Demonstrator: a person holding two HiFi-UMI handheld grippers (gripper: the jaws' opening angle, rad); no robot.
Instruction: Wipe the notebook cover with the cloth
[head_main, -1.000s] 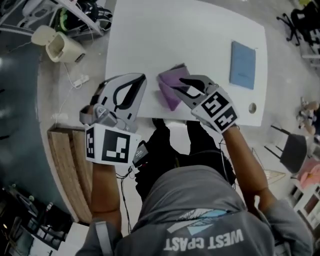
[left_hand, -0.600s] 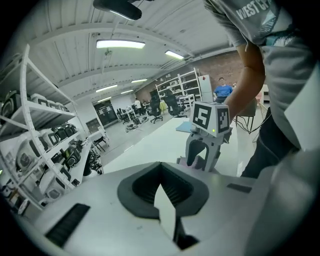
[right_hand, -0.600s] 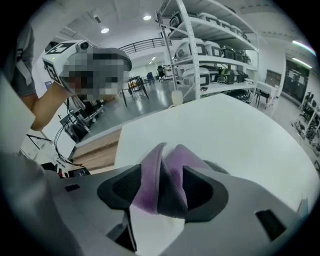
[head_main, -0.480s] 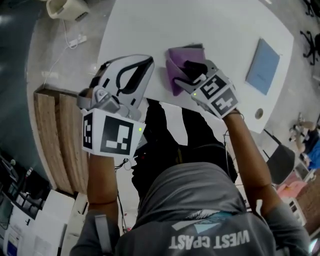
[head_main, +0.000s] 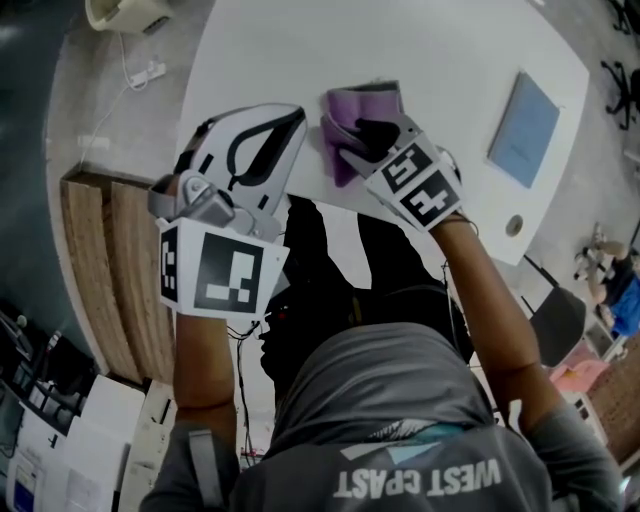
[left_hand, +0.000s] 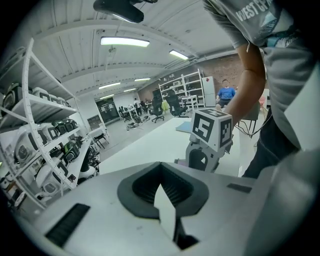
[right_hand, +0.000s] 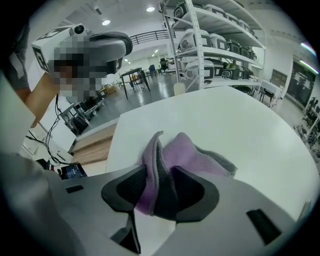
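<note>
Right gripper (head_main: 352, 140) just closing on a raised fold of cloth (head_main: 365, 100); left gripper (head_main: 288, 122) clenched empty, left of cloth. Notebook (head_main: 525, 125) well right of cloth. Could shed a shallow pinch mid-carry.

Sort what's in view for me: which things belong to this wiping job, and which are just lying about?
Job: purple cloth, blue notebook, white table.
Lying about: power strip, beige bin, dark chair, shelving.
</note>
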